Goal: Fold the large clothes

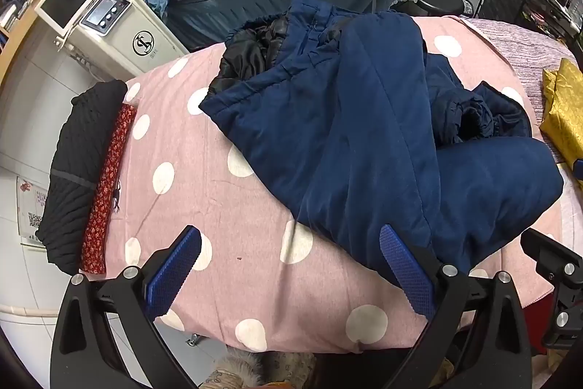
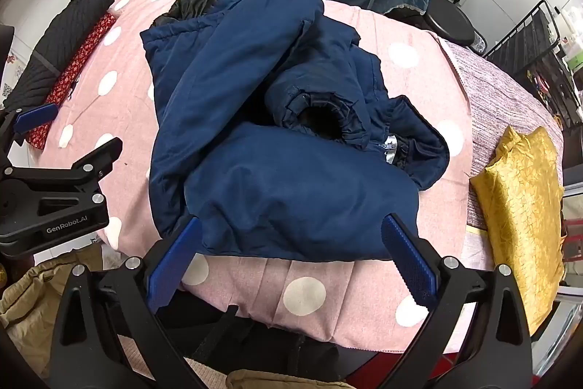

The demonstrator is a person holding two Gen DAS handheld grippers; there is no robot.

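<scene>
Nearest the cameras, the left gripper (image 1: 289, 270) is held wide apart over the pink spotted cover (image 1: 226, 206), with nothing between its fingers. The right gripper (image 2: 291, 261) is spread just as wide, poised above the near edge of the blue padded coat (image 2: 277, 177); no cloth is pinched yet. The coat is seen lying in a loose heap across the middle of the cover, one sleeve cuff (image 2: 320, 119) bunched on top and the black lining (image 1: 251, 50) exposed at the far end. Off to one side, a gold cloth (image 2: 521, 199) is laid at the edge; opposite, a black knit (image 1: 80, 163) and a red print (image 1: 109, 185) are stacked. Risk is judged here: a thick layered hem could be only partly caught, so the fold would slump, or the cover itself could be grabbed along with it.
</scene>
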